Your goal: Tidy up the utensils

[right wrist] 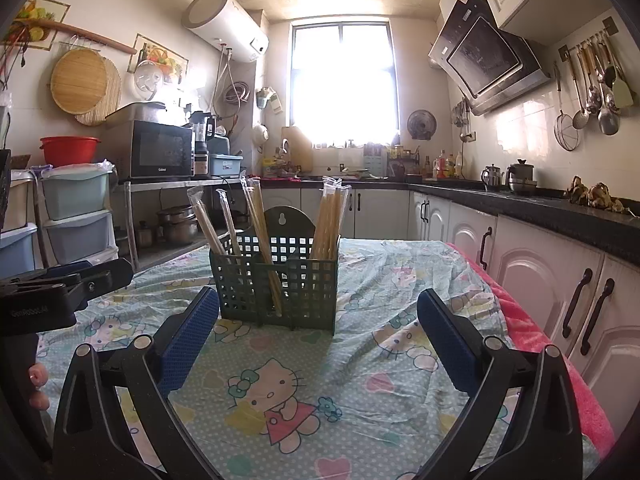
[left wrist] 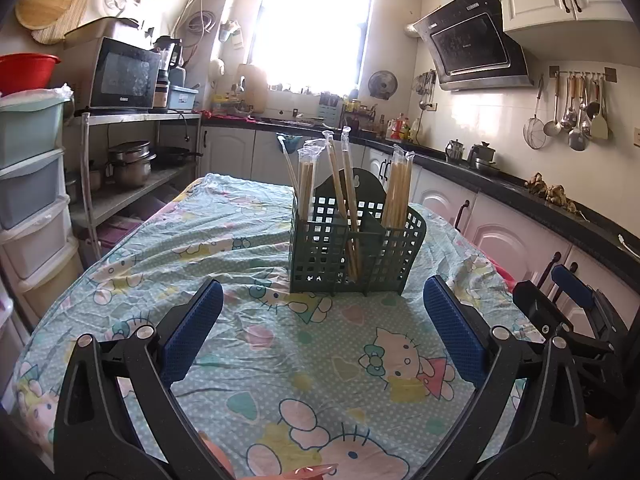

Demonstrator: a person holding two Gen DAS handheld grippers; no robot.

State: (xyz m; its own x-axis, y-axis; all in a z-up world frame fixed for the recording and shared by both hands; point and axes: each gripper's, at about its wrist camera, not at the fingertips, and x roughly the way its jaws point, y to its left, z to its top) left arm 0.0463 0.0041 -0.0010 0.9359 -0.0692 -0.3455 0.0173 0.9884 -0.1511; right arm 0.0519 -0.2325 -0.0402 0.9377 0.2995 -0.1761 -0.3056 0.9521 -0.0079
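Two grippers hover above the table, each with blue pads spread wide apart and nothing between them: the left gripper [left wrist: 323, 324] and the right gripper [right wrist: 318, 340]. At 12 o'clock from both stands the dark green basket [left wrist: 354, 254], a plastic grid with compartments, on the cartoon-cat tablecloth [left wrist: 280, 360]. Wrapped chopsticks [left wrist: 398, 188] stand inside it, some upright, some leaning. Only the right wrist view shows the water heater [right wrist: 224, 24] at 11 o'clock, near the ceiling.
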